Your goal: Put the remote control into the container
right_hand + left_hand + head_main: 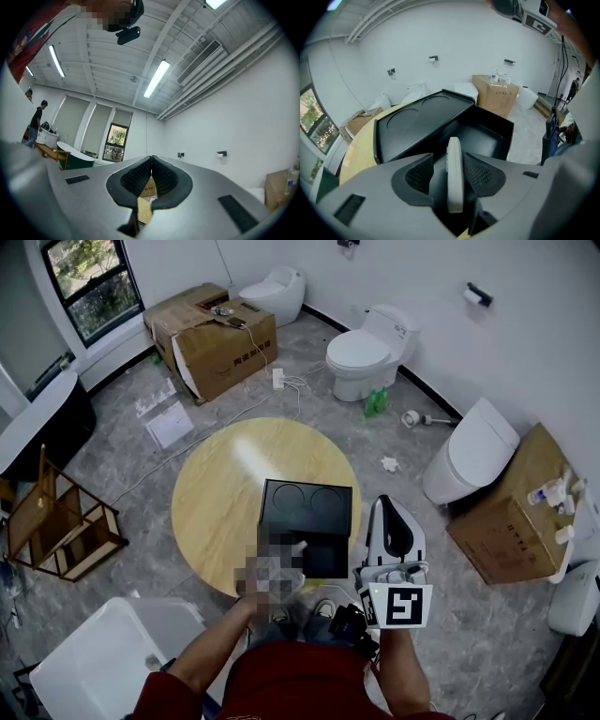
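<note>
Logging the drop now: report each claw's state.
Left claw: open around the remote control, not gripping it.
Right claw: shut, empty.

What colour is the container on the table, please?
Black container; it shows best in the head view.

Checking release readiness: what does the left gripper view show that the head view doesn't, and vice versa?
Left gripper view only: the remote control on edge between the parted jaws of the left gripper, in line with the open compartment of the container. Head view only: the right gripper held beside the container, past the edge of the table. Both: the black container, lid open, on the round wooden table.
</note>
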